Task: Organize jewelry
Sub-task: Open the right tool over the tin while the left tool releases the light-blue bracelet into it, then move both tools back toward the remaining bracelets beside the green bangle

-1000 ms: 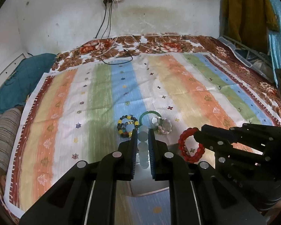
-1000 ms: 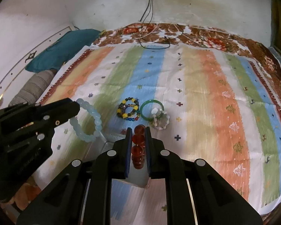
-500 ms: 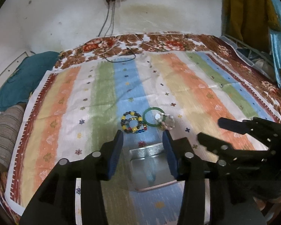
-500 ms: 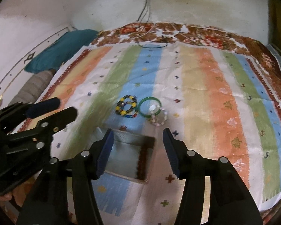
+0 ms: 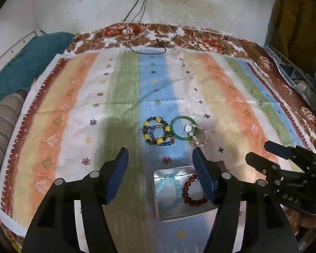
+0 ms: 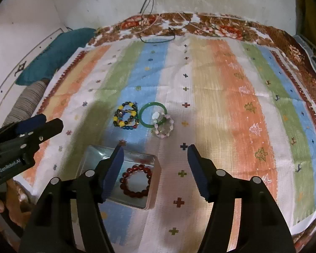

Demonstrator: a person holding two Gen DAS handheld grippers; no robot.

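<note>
You are holding both the left tongs and the right tongs open and empty, their jaws having just been opening. The pale blue beaded bracelet and dark red beaded bracelet are lying in the shallow metal tin. The multicoloured glass-bead bracelet, smooth green bangle and pinkish beaded bracelet are waiting on the striped woven bedspread.

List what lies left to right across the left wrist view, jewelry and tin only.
Multicolored bead bracelet → green bangle, with the pale shell bracelet overlapping its right side. Nearer, inside the metal tin: light blue bracelet → dark red bracelet.
</note>
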